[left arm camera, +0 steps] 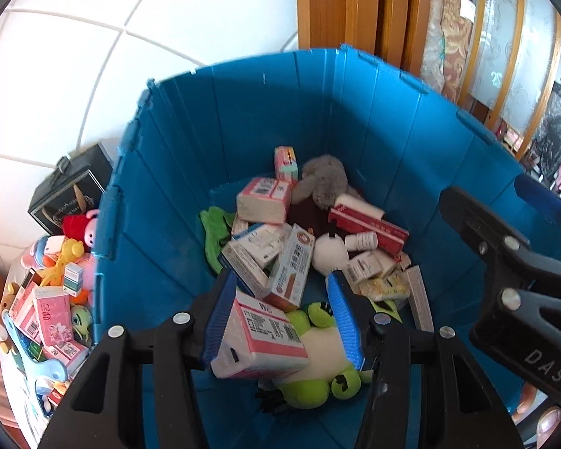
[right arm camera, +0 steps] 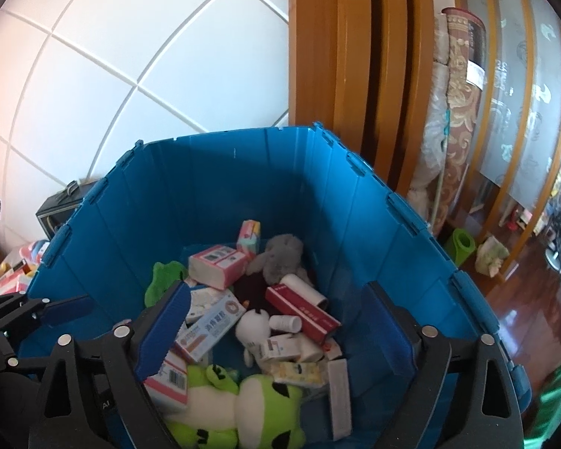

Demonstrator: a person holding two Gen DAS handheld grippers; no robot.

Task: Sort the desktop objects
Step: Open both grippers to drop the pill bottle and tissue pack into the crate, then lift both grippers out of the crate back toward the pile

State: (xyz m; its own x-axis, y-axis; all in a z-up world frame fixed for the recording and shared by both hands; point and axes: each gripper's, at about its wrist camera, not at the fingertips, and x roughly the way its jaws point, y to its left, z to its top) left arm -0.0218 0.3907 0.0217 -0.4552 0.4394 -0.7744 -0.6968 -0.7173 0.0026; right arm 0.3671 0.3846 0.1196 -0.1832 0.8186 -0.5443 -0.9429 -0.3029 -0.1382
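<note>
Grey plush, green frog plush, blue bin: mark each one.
grey plush [right arm camera: 280, 258], right wrist view, on its body.
green frog plush [right arm camera: 269, 400], right wrist view, on its head.
blue bin [left arm camera: 265, 112], left wrist view, on its far inner wall.

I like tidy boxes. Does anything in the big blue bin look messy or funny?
Yes. Inside the blue bin everything lies jumbled: the green frog toy sprawls on its side, and boxes like the red carton lean across each other.

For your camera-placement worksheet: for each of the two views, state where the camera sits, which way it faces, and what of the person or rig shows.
Left wrist: on the left gripper, looking down into the blue bin; its fingers, the right gripper, fingertips at bottom right.
Right wrist: on the right gripper, looking down into the bin; its spread fingers, the left gripper at left.
Shared: bin, green frog plush.
</note>
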